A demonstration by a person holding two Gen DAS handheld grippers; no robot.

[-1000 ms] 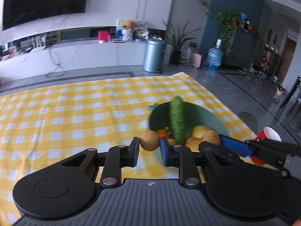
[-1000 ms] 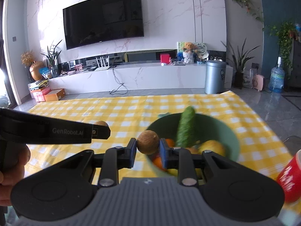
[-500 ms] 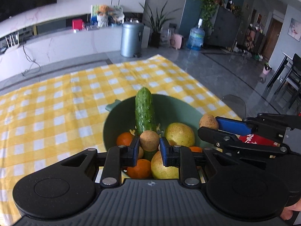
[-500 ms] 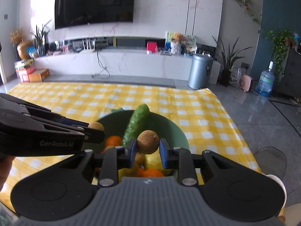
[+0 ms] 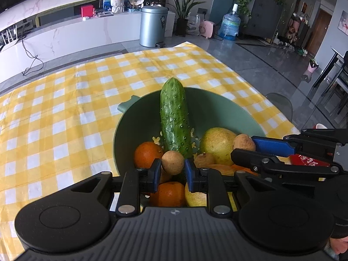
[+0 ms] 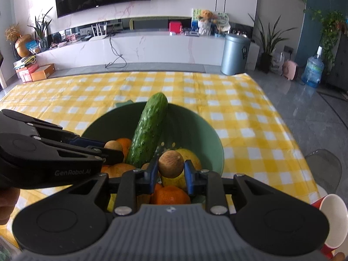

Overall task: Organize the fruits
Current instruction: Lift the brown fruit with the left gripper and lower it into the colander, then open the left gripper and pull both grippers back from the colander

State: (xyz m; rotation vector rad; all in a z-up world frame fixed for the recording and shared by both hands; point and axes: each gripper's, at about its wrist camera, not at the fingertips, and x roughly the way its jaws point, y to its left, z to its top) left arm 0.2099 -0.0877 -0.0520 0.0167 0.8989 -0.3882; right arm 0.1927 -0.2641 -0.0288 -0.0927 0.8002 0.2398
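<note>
From the left wrist view, the left gripper (image 5: 173,171) pinches a small brown round fruit (image 5: 173,162) between its blue pads; a second ago it held this fruit over the yellow checked cloth (image 5: 65,108) short of the green bowl (image 5: 128,130), and now it hangs right over the pile in the bowl; so this fruit looks ready to be let go. The right gripper (image 5: 242,146) comes in from the right, pinching another brown fruit (image 5: 244,143) just beside the yellow pear (image 5: 217,143). A cucumber (image 5: 174,117) leans up the middle of the bowl, its top past the far rim; oranges (image 5: 146,154) sit low on the left.

From the right wrist view, the right gripper (image 6: 170,169) pinches its own brown fruit (image 6: 170,163) above an orange (image 6: 170,194) and a yellow fruit; it too has come from the near side to over the bowl (image 6: 195,128). The left gripper (image 6: 113,150) reaches in from the left with its fruit (image 6: 113,146) touching or almost touching the cucumber (image 6: 150,130).

Room is tight; the two tools are near each other, and the cucumber stands between them; the far half of the bowl is bare. A red paper cup (image 6: 332,213) stands at the table's near right edge, close to the right tool, and could get knocked.
</note>
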